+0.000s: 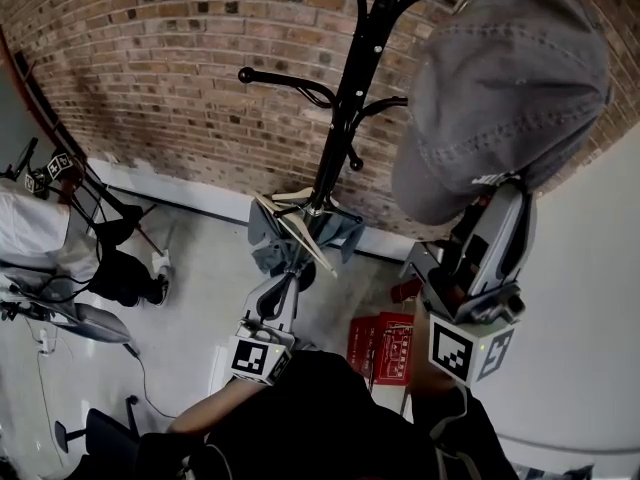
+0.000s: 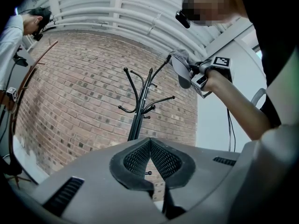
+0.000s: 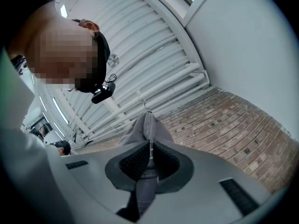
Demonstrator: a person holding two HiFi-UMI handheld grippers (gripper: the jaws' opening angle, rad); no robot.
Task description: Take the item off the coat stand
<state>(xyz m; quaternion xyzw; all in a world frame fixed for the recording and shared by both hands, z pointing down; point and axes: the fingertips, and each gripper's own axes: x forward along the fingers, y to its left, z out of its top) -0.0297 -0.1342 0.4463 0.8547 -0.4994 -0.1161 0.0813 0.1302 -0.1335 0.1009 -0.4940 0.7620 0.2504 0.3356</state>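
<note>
A grey cap (image 1: 510,88) hangs high at the right of the black coat stand (image 1: 350,118). My right gripper (image 1: 495,183) is shut on the cap's lower edge, and the grey cloth (image 3: 147,129) is pinched between its pads in the right gripper view. The cap's top lies by the tip of an upper hook; I cannot tell whether it rests on it. My left gripper (image 1: 303,213) is low by the stand's pole, shut, with nothing in it. The left gripper view shows the stand (image 2: 138,111), the cap (image 2: 181,69) and the right gripper (image 2: 202,77) beyond the closed jaws.
A brick wall (image 1: 180,68) stands behind the coat stand, and a white wall (image 1: 590,298) lies at the right. A red crate (image 1: 385,343) sits on the floor near the stand's foot. A person (image 1: 30,233) and an office chair (image 1: 85,323) are at the left.
</note>
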